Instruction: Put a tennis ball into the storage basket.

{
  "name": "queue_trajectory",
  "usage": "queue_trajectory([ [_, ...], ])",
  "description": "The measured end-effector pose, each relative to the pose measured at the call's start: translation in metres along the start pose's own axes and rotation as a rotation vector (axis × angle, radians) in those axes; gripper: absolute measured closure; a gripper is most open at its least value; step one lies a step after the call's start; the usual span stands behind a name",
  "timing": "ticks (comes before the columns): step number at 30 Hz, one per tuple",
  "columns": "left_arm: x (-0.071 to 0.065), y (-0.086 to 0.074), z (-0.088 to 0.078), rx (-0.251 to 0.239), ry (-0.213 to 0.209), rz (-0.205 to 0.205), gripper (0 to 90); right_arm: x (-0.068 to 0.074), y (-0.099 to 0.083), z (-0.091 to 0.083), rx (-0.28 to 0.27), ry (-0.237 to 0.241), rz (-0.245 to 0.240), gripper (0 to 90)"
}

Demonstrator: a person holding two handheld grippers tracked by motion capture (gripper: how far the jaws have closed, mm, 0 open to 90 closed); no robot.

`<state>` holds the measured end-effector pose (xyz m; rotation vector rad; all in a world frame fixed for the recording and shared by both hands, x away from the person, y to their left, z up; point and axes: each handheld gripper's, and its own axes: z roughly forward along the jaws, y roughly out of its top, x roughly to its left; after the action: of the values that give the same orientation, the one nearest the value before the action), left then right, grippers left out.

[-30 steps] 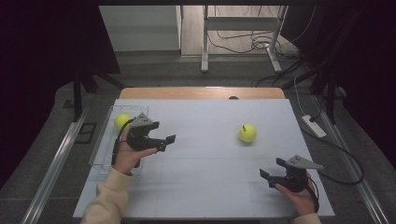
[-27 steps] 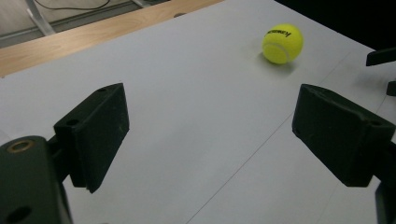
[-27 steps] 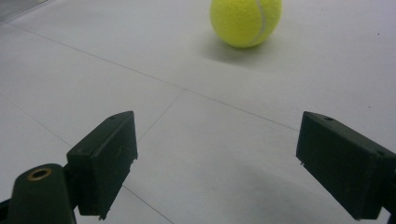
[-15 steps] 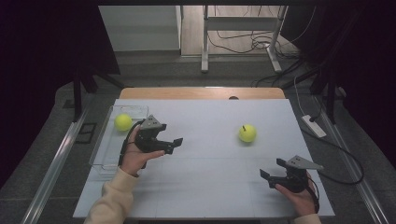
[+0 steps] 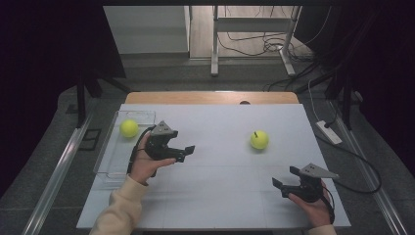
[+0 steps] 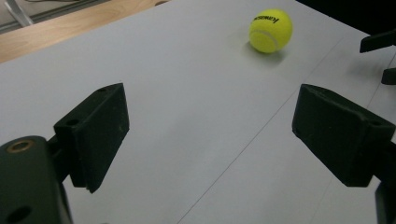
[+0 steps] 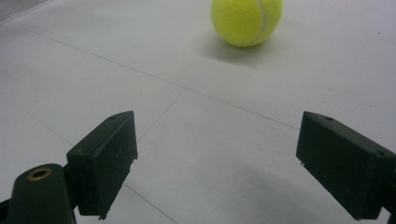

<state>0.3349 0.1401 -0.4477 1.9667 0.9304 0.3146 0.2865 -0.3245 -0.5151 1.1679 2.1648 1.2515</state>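
One yellow tennis ball (image 5: 129, 128) lies in the far end of a clear plastic tray (image 5: 105, 157) at the table's left. A second tennis ball (image 5: 259, 140) (image 6: 271, 30) (image 7: 246, 21) rests on the white tabletop, right of centre. My left gripper (image 5: 186, 152) (image 6: 210, 126) is just right of the tray, jaws open and empty, pointing across the table toward that second ball. My right gripper (image 5: 285, 177) (image 7: 215, 154) sits near the front right, open and empty, with the ball a short way ahead of it. Its jaw tips (image 6: 379, 42) appear beyond the ball in the left gripper view.
A wooden strip (image 5: 210, 97) runs along the table's far edge. A white power strip (image 5: 329, 132) with cables lies off the right side. Metal rails flank the table, and desk legs stand on the floor behind.
My left gripper has shifted slightly to the right, away from the tray and the ball in it. The right gripper has stayed still.
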Motion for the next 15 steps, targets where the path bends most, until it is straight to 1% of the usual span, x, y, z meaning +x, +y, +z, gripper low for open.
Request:
queue_trajectory([
  [8, -0.005, 0.002, 0.009, 0.022, -0.01, 0.008, 12.2, 0.0, 0.0, -0.001, -0.008, 0.007, 0.01, 12.1],
  [15, -0.01, 0.009, 0.02, 0.035, -0.022, 0.01, 12.5, 0.0, 0.001, -0.004, -0.018, -0.001, 0.011, 12.1],
])
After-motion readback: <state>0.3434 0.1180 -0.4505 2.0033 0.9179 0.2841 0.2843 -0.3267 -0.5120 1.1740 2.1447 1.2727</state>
